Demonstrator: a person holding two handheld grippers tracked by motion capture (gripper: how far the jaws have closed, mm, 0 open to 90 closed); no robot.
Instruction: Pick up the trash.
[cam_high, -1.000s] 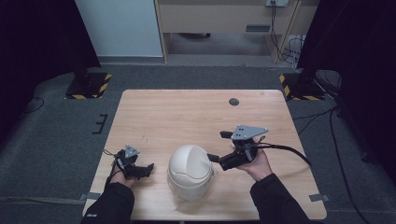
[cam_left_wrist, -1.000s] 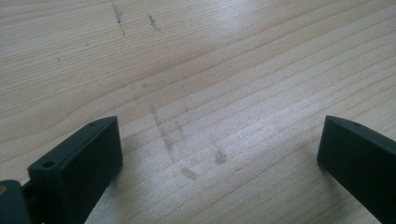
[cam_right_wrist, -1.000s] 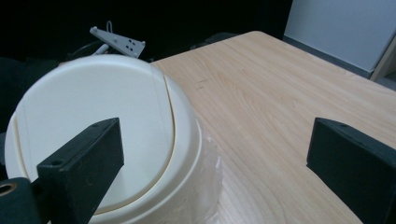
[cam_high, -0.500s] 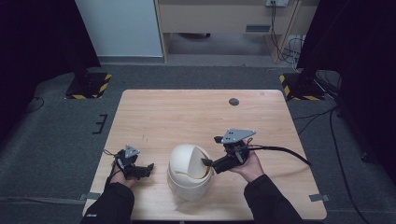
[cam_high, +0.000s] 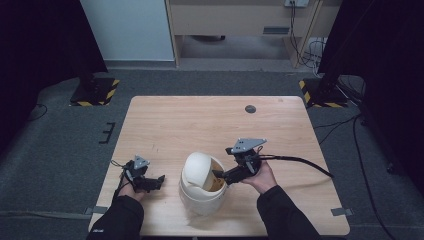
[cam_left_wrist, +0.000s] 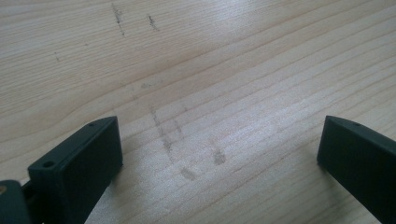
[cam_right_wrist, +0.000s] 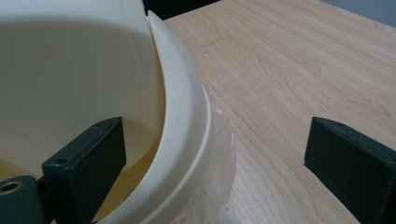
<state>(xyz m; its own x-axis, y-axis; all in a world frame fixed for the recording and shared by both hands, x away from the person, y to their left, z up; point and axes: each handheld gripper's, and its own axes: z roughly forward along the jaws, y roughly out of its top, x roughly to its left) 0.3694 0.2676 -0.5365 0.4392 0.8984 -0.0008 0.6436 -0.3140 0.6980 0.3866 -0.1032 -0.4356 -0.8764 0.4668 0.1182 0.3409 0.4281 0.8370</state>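
Observation:
A cream bin (cam_high: 200, 192) with a domed swing lid (cam_high: 196, 167) stands near the table's front edge. Its lid is tipped back, and a tan inside shows at the right. My right gripper (cam_high: 220, 177) is open at that gap, coming in from the right. In the right gripper view the bin's rim (cam_right_wrist: 187, 116) curves between the jaws of the right gripper (cam_right_wrist: 215, 144): one jaw is inside the bin, the other out over the wood. My left gripper (cam_high: 158, 181) rests low on the table left of the bin. In its own view the left gripper (cam_left_wrist: 219, 140) is open over bare wood.
The wooden table (cam_high: 200, 120) has a small dark round disc (cam_high: 250, 108) near its far edge. A black cable (cam_high: 300, 161) trails right from the right gripper across the wood. Grey carpet surrounds the table.
My right gripper has moved left and down to the bin, and one jaw has gone into the opening. The lid has swung back and the inside now shows. The left gripper has stayed put.

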